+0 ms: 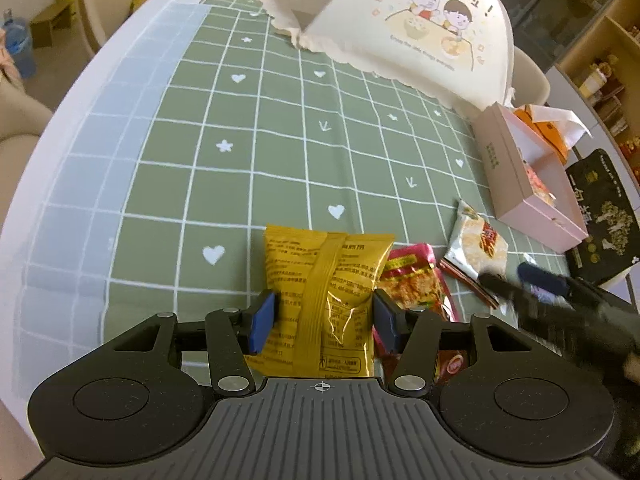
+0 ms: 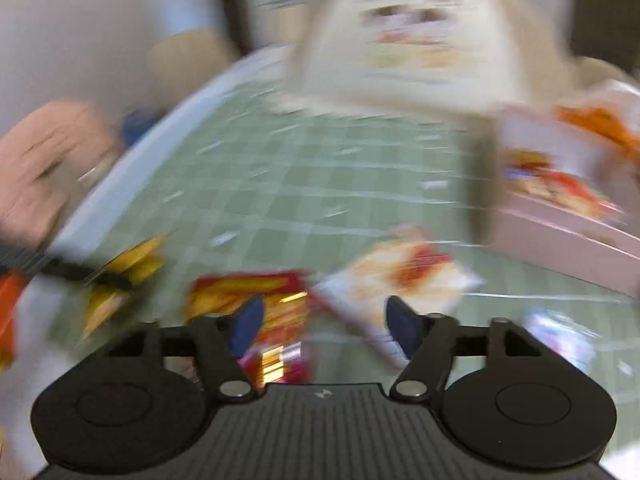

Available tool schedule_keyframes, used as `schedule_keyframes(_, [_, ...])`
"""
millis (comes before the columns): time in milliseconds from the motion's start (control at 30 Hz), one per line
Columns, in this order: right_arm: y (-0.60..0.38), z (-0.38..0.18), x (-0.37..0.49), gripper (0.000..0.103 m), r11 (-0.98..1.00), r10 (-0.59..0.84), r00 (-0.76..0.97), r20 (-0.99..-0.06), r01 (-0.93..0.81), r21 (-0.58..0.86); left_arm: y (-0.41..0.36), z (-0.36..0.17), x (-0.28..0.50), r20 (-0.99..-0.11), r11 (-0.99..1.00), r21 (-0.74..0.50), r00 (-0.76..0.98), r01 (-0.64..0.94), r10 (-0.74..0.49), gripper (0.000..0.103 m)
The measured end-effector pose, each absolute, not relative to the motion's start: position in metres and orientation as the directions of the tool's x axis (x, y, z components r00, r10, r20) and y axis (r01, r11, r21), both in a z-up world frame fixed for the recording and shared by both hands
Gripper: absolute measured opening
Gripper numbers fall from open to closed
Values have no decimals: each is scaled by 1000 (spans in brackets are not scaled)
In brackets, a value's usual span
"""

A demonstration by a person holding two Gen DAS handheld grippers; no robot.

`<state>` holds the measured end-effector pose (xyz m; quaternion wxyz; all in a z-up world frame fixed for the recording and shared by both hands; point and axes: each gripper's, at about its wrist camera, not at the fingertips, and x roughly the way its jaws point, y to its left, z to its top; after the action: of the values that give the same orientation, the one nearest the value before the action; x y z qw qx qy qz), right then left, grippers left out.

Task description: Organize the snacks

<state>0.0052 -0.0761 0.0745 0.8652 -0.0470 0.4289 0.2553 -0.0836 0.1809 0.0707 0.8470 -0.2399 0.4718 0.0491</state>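
- Left wrist view: left gripper (image 1: 323, 316) straddles the yellow snack bag (image 1: 326, 300), blue pads touching both side edges of the bag; jaws look closed onto it in a pinch, back seam facing up
- Bag lies near the front edge of the green checked tablecloth (image 1: 256, 152); whether it is lifted or resting flat I cannot tell
- Just right of it, partly tucked under its edge, a red snack packet (image 1: 412, 280); further right a white snack packet (image 1: 476, 244), touching or nearly touching the red one
- Open pink box (image 1: 524, 184) stands at right, already holding some packets, with a black gift box (image 1: 604, 216) beside it; a cream food cover (image 1: 412, 36) with cartoon children sits at the far end
- Right gripper (image 1: 520, 280) enters low right, blurred, near the white packet
- Right wrist view: heavy motion blur; right gripper (image 2: 322, 328) has jaws spread wide with nothing between them, red packet (image 2: 248, 300) and white packet (image 2: 400, 280) below and ahead
- Pink box (image 2: 560, 236) at right; yellow bag (image 2: 128, 276) in the left gripper (image 2: 100, 276) seen at left
- Step in hand, as judged: left has secured the yellow bag for transfer to the pink box; right is probably heading for its own pick
- Next move calls for: lift clear of the red packet's edge, carry rightward over the loose packets, keep the two grippers from crossing paths
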Motion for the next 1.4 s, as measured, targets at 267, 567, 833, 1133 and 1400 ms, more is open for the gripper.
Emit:
schedule_keyframes(267, [-67,42,66,77,918,382,404,-831,-272,289,156,71,-84,-835,903,-334,529,-271,-150,58])
schedule_keyframes(567, [-26,40,61,75,857,287,456,-842,-515,14,124,82,-78,-851,944,-257,511,-206,-120,57])
schedule_keyframes(833, [-125,101,33,75,863,349,574,-741,-505,16,71,105,-62,-827,967,-251,530,-47,-189,57])
schedule_keyframes(1133, [-233,123,7,75,949,206,684,-700,-313,-27,18,162,-10,-672,923,-346,642,169,-369,57])
schedule_keyframes(1400, [-268,117,-10,75,973,165,689,-706,-232,1,-25,191,116,-514,863,-414,708,289,-484,58])
